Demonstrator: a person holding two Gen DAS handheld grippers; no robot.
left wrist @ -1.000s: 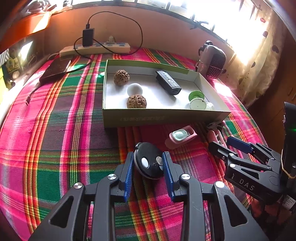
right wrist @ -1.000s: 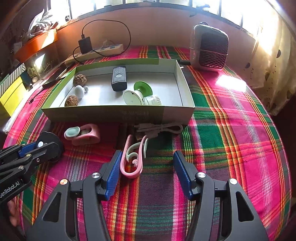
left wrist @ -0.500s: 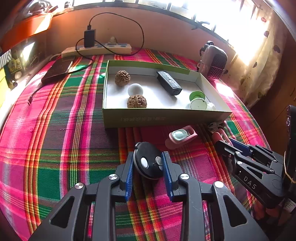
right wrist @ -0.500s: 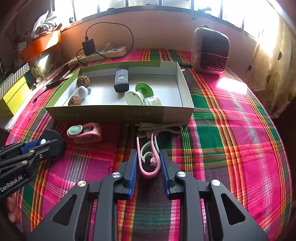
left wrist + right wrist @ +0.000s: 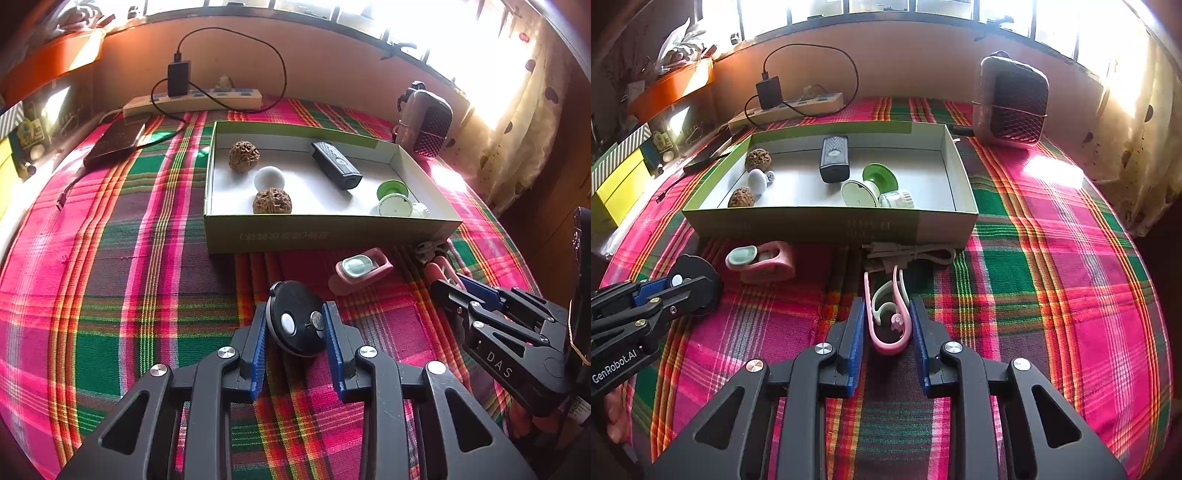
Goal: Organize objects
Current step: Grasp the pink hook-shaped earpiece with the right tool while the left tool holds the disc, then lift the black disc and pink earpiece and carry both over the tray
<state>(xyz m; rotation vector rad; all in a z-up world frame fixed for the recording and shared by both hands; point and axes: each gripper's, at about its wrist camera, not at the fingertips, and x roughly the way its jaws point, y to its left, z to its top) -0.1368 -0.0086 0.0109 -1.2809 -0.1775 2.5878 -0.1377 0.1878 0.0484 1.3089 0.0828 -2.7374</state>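
I work both hands in front of the open green box (image 5: pixel 827 221), my landmark for everything here. My left gripper (image 5: pixel 295 332) is closing on the round black device (image 5: pixel 295 317), which lies on the plaid surface (image 5: pixel 110 277) just in front of the box's near wall; the blue pads look pressed against its sides. My right gripper (image 5: pixel 886 325) is clenched on the pink hook (image 5: pixel 886 332), which also lies in front of the box, just short of the white cable (image 5: pixel 912 254) that sits against the wall. I judge I hold both low and square so each can lift straight up and over that wall to join the things already in the box.

The right wrist view shows what the left cannot: the hook's full loop between the pads, the cable, and the small jar (image 5: pixel 897 199) beside the green disc (image 5: pixel 879 177). The left wrist view gives me the black device's buttons face-on, and both walnuts (image 5: pixel 271 201). The pink case (image 5: pixel 360 269) waits beside the box, between my two grippers.
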